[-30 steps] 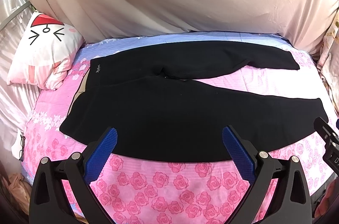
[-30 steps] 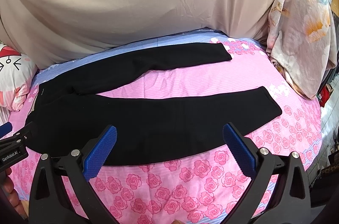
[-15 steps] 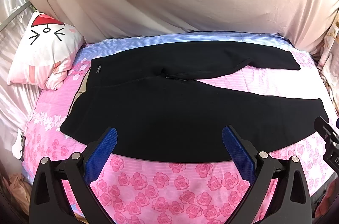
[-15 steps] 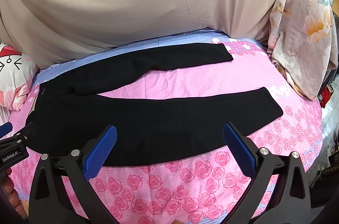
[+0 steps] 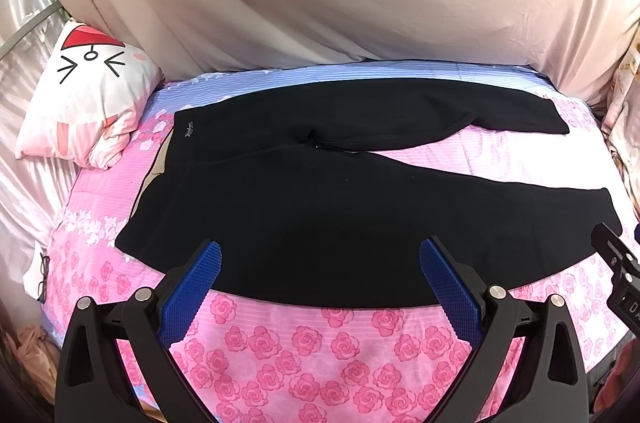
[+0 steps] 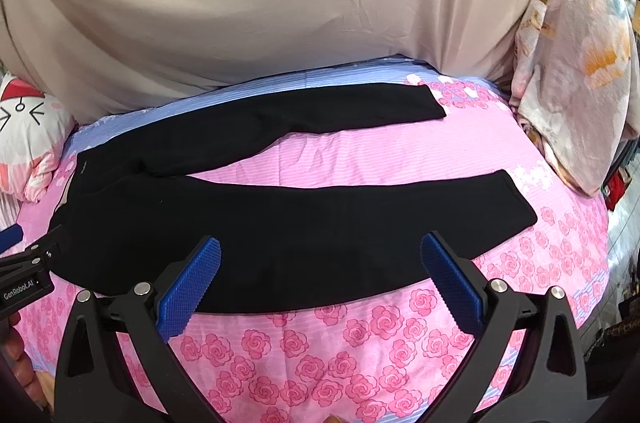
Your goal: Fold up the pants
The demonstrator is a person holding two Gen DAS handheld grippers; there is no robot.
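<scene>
Left wrist view
Left gripper (image 5: pixel 320 257): jaws spread wide, holding nothing, poised above the near edge of the pants (image 5: pixel 320 215).
Pants: black, flat on the bed (image 5: pixel 304 343), legs splayed in a V; waistband to the left, hems to the right.
Long axis: left to right, across the line of the fingers.
Near leg: straight ahead of and below the fingers, its near edge just past the tips.
Right gripper (image 5: pixel 616 263): only a black corner shows at the right margin, beside the near hem.
Pillow (image 5: pixel 88 95): well left of the waistband.

Right wrist view
Right gripper (image 6: pixel 320 257): jaws wide apart, empty, over the middle of the near leg.
Pants (image 6: pixel 320 223): near hem ahead and to the right; far leg lies toward the curtain (image 6: pixel 280 3).
Left gripper (image 6: pixel 28 271): a side piece at the left edge, near the waist.
Nearer hand: left for the waist, right for the hems, as I judge it.

Hard to make out
Height above the cloth: cannot tell whether either gripper touches it.
Black fabric: seams and creases barely show.
</scene>
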